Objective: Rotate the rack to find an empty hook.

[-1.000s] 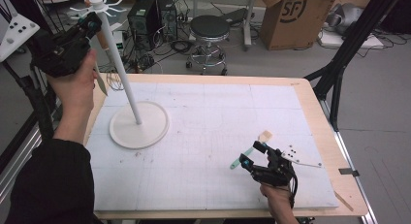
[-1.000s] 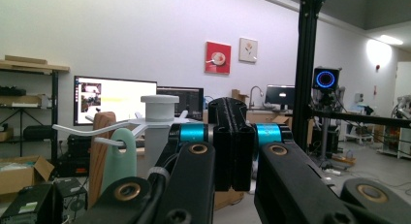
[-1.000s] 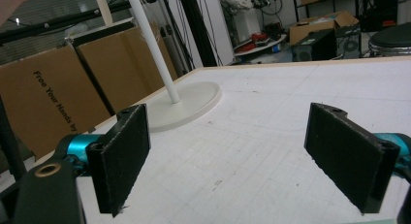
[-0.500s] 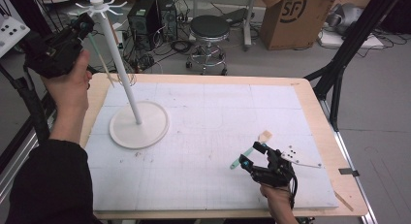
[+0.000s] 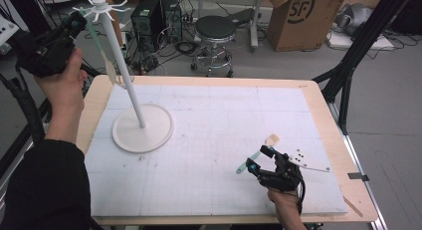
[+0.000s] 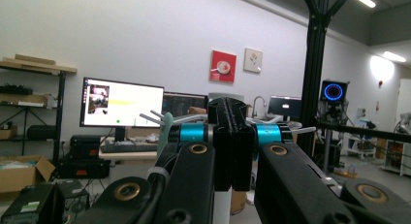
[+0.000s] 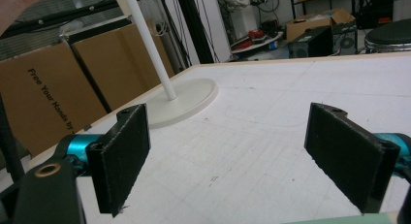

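Note:
A white stand (image 5: 142,125) with a ring of hooks (image 5: 97,8) on top rises at the table's left. A spatula with a green handle (image 5: 97,38) and a pale blade hangs from one hook. My left gripper (image 5: 74,22) is held high just left of the hooks, jaws shut together with nothing between them. In the left gripper view the green handle (image 6: 165,129) hangs to the left of the jaws. My right gripper (image 5: 259,159) rests open at the table's front right. A second green-handled spatula (image 5: 255,156) lies on the mat at its fingertips.
A white mat (image 5: 214,135) covers the wooden table (image 5: 318,105). A thin grey plate with dots (image 5: 311,164) lies right of the right gripper. Beyond the table stand a stool (image 5: 214,28), a cardboard box (image 5: 301,11) and a black frame post (image 5: 361,46).
My left hand has drawn back to the left, away from the stand's post. The hanging spatula now sits a little higher and nearer the post. The right hand has kept still.

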